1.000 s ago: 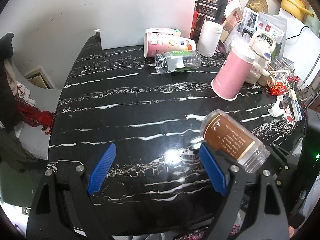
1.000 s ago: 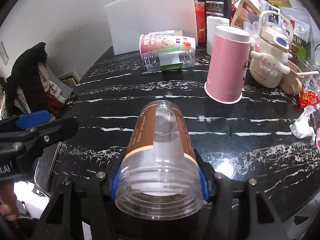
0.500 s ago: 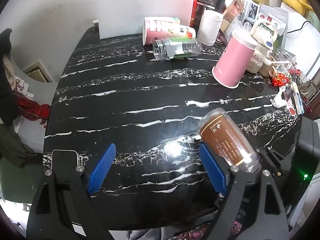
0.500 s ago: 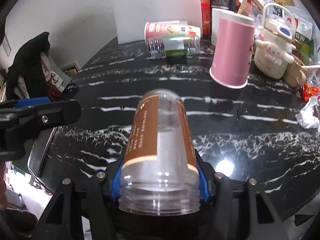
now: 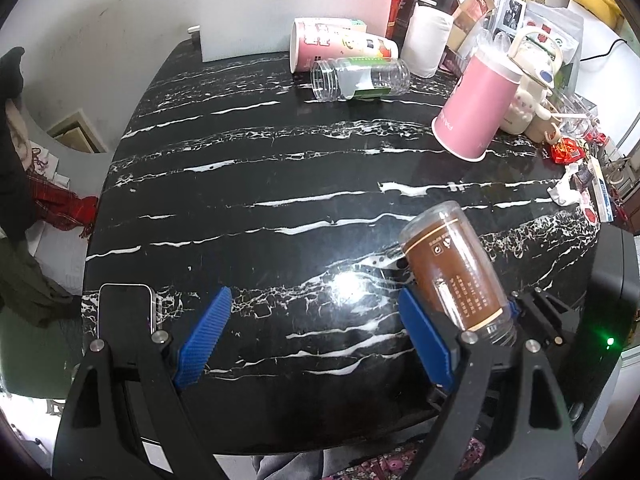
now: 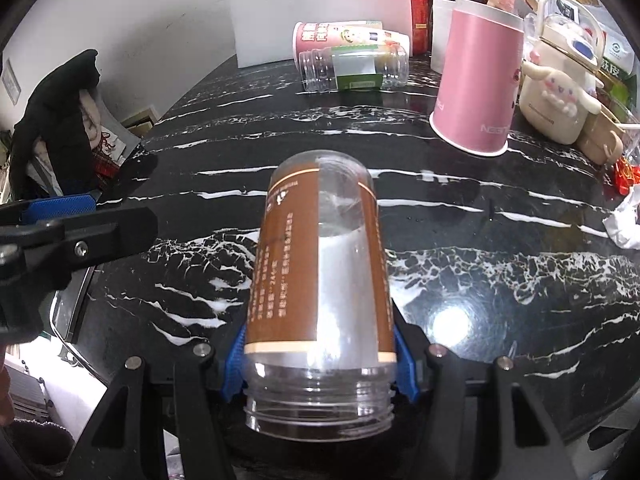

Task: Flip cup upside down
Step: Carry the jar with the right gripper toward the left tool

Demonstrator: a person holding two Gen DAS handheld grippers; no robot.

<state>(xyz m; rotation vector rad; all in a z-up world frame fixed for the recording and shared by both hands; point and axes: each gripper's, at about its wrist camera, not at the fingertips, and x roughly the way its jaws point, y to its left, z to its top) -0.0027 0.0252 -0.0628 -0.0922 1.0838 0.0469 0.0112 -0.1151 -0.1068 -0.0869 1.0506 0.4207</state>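
Black white-veined marble worktop (image 5: 248, 184): beyond your fingers it lies bare, room to set down; the near edge sits right under them. Clear plastic cup with brown label (image 6: 320, 280): over the last second it has swung from mouth-toward-you to closed end tilting up, so the flip looks mostly done. Right gripper (image 6: 320, 364) pinches it near the threaded mouth. Left gripper (image 5: 316, 340) spread, holding nothing.

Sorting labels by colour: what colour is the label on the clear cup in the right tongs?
Brown with a cream edge band, clearest in the right wrist view on the cup.
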